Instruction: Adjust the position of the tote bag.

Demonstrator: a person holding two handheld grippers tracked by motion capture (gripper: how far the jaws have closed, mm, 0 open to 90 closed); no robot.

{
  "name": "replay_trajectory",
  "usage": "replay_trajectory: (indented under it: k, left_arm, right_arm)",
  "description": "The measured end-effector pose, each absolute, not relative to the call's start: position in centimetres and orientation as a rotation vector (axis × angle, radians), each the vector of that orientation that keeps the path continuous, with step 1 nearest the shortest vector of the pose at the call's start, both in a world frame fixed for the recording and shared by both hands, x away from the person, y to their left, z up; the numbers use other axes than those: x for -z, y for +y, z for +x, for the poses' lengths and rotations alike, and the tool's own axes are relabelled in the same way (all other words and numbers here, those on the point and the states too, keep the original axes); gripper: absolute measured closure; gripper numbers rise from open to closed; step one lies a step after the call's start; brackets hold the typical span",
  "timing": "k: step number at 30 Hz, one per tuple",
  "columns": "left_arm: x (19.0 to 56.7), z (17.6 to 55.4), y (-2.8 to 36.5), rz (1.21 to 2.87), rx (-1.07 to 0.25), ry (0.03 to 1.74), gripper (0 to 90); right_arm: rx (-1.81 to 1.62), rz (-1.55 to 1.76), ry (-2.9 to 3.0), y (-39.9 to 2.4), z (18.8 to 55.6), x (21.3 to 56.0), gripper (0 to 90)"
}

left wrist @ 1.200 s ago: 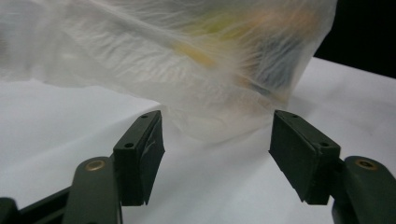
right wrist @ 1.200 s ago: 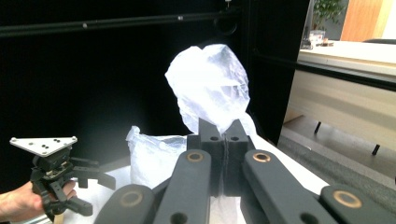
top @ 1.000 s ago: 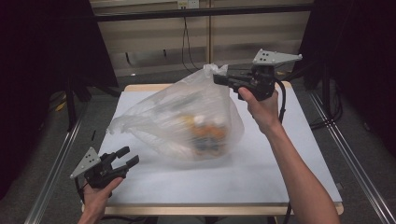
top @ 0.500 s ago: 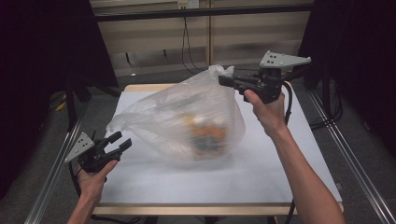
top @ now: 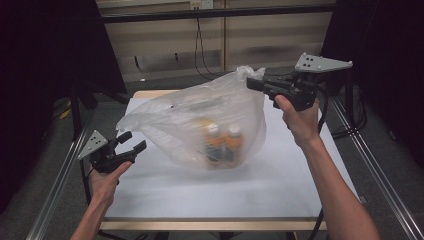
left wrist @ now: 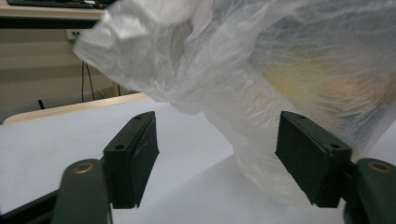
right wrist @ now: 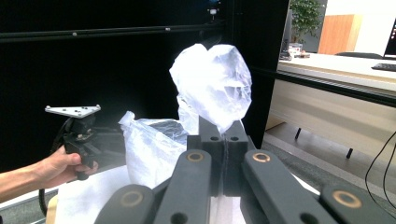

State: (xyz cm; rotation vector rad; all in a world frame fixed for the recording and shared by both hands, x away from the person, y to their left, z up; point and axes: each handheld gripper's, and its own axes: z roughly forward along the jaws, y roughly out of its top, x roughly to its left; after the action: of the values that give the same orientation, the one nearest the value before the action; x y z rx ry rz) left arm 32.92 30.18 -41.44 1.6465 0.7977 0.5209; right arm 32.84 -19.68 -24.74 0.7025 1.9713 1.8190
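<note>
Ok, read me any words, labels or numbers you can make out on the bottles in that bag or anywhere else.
No text can be read.
Bottles inside the plastic bag: orange labels, too blurred through the film to read.
Wall socket at the back: too small to tell any marking.

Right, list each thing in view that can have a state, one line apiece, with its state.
Plastic bag: clear, held up by one corner, its bottom resting on the table.
Two bottles: upright inside the bag, side by side.
Right gripper: shut on the bag's corner.
Left gripper: open, jaws have just been opening, nothing pressed between them, beside the bag's free corner.
</note>
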Motion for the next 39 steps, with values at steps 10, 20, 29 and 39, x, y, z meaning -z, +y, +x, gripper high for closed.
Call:
replay_trajectory:
  k: [10,20,29,39]
  left_arm:
    - [40.5,36.1,29.2,1.568,-0.452,0.760,26.7]
    - [37.4,35.7,26.9,1.651,-0.384,0.628,86.3]
    - [33.8,34.6,25.2,1.649,-0.409,0.513,88.3]
    - [33.1,34.0,24.0,1.683,-0.396,0.459,88.6]
  right_arm:
    - [-1.804,0.712,1.961,-20.3,32.5,24.8,90.0]
    - [-1.816,0.740,1.920,-21.8,32.3,24.9,90.0]
    - [-1.751,0.805,1.882,-24.4,31.8,25.3,90.0]
    - [-1.751,0.871,1.811,-28.0,29.8,27.2,90.0]
